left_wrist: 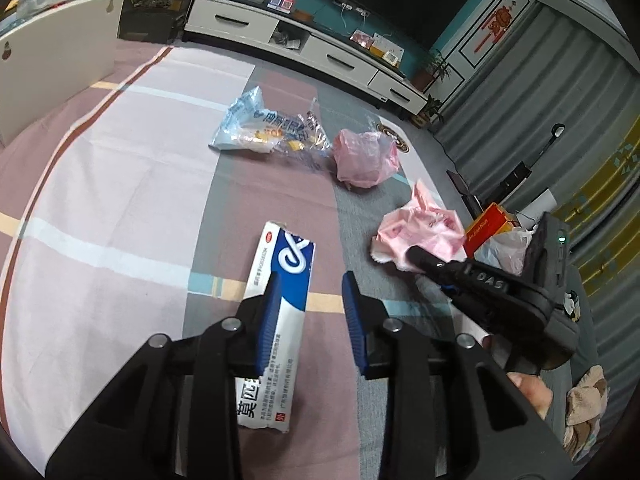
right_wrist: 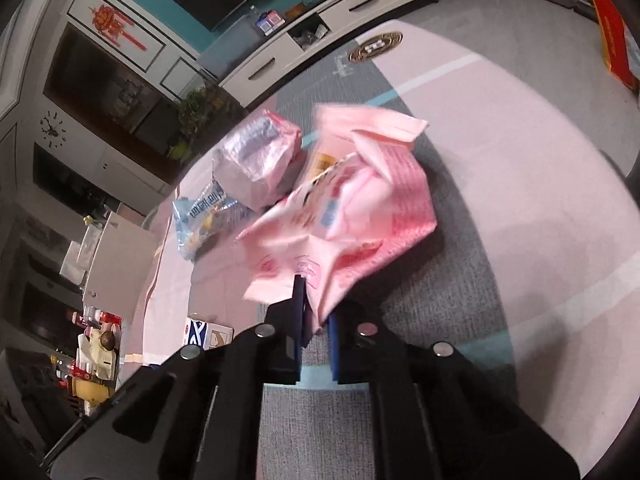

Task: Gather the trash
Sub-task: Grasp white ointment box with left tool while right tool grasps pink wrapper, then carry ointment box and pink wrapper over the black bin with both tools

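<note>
My left gripper point(left_wrist: 310, 284) is open above the carpet. A blue and white medicine box point(left_wrist: 282, 292) lies under it, partly beneath the left finger. My right gripper point(right_wrist: 316, 300) is shut on a crumpled pink wrapper point(right_wrist: 352, 216) and holds it over the carpet; the wrapper also shows in the left wrist view point(left_wrist: 420, 232) at the tip of the right gripper. A pink plastic bag point(left_wrist: 366, 156) point(right_wrist: 264, 160) and a clear blue printed bag point(left_wrist: 264, 124) point(right_wrist: 200, 216) lie further out on the carpet.
A striped pink, grey and white carpet point(left_wrist: 120, 184) covers the floor. A white TV cabinet point(left_wrist: 320, 48) runs along the far wall. A white panel point(left_wrist: 52, 48) stands at left. A red box point(left_wrist: 486, 224) and a bag lie at right beside the carpet.
</note>
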`<state>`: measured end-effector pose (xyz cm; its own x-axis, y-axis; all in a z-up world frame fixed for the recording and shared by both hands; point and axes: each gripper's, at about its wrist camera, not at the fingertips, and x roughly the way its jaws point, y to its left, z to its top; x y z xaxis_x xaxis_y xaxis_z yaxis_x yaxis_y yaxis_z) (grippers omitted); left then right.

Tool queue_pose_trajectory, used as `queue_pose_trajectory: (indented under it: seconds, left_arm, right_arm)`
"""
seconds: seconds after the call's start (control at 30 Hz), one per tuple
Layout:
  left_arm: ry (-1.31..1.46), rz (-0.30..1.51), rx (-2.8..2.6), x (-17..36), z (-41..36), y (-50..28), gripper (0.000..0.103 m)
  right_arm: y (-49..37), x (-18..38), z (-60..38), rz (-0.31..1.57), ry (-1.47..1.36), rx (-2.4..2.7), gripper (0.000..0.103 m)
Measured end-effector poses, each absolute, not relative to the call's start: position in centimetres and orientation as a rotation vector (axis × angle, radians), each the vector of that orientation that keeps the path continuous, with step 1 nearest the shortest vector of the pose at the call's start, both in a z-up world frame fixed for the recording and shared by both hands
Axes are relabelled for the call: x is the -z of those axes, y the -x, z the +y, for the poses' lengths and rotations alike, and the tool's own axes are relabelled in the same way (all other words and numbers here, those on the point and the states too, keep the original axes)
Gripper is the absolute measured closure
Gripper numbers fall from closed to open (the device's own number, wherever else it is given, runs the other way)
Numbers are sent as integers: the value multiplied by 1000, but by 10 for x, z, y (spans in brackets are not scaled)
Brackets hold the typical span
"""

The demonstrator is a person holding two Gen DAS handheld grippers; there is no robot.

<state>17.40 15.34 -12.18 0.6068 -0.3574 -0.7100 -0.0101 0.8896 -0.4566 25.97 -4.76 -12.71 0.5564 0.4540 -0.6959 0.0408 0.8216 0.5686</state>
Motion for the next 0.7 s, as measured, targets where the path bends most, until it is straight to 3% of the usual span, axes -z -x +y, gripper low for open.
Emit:
queue_pose_trajectory:
  seconds: [0.07, 0.1, 0.13, 0.23, 0.4, 0.53, 0.7]
  left_arm:
    - [446, 924, 200, 126, 157, -175, 66]
    - [443, 937, 200, 128, 158, -176, 54]
    - [445, 938, 200, 128, 160, -176, 48]
    - [414, 946, 200, 130, 160, -173, 45]
    - [347, 990, 225, 140, 150, -170, 46]
    - [289, 1023, 201, 149, 140, -170, 64]
    - [289, 999, 205, 147, 137, -166, 65]
  right_arm:
    - [-256, 122, -50, 951, -573, -257, 94]
    - [-254, 120, -53, 945, -577, -259, 94]
    - [-253, 118, -54, 941, -583, -264, 94]
    - [-245, 108, -60, 919, -588, -285, 94]
    - [-234, 98, -59, 907, -573, -308, 94]
    - [-229, 95, -55, 903, -538, -306, 94]
    - [-226, 91, -57, 891, -527, -306, 94]
